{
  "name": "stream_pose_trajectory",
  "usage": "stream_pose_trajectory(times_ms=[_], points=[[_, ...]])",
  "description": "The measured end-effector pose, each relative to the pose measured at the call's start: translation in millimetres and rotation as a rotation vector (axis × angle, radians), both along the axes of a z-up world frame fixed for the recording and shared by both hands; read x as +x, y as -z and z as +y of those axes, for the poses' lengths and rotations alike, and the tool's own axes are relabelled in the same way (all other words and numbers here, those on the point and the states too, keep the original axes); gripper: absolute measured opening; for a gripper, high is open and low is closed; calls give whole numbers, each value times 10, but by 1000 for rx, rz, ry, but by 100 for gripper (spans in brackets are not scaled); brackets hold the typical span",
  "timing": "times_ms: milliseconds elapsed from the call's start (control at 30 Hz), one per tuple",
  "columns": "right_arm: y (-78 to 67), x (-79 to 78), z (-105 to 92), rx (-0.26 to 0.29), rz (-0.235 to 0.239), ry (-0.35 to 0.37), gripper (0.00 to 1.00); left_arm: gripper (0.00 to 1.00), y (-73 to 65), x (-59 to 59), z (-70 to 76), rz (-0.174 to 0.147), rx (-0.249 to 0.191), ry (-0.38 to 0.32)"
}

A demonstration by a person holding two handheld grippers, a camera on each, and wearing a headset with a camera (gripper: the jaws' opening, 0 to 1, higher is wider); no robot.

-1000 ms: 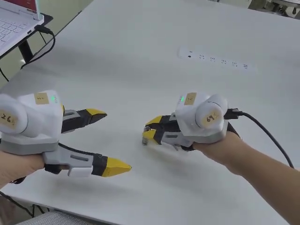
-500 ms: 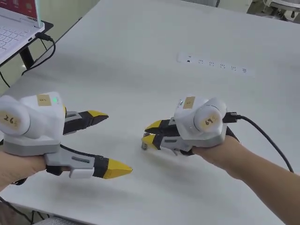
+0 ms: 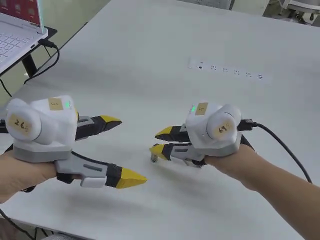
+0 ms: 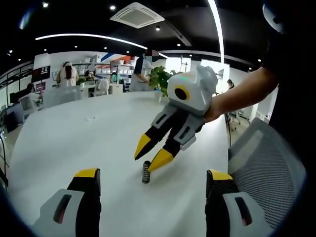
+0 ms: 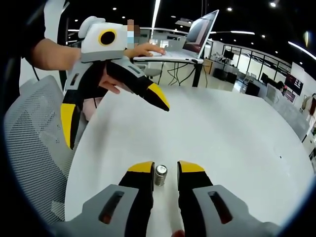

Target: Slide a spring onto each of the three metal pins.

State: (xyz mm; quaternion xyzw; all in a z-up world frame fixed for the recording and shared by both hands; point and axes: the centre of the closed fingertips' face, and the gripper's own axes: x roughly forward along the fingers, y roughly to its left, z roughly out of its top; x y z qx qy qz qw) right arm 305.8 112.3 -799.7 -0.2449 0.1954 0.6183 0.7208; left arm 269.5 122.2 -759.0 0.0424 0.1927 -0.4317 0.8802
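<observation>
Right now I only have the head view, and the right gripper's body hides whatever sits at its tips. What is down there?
Observer: The right gripper view shows a small spring standing upright on the table, in line with the gap between the right gripper tips.
Operator: Are the jaws shut on it?
Observer: No. That view shows bare table between the spring and one tip, so the jaws stand apart.
Operator: Is either tip touching it?
Observer: In the left gripper view one yellow tip sits right by the spring's top and the other is clear above it. I cannot tell whether there is contact.
</observation>
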Motion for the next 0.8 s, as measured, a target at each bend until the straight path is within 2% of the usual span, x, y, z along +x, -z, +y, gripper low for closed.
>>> stream_pose_trajectory(times_ms=[267,533,800], points=[[-6,-6,-44,6,8,13,19,86,2,34,-55,-4,11,18],[-123,10,-129,37,12,33,21,86,-27,71,-156,-10,13,45],[-175,14,-274,44,7,51,23,86,-34,89,-216,-11,19,61]])
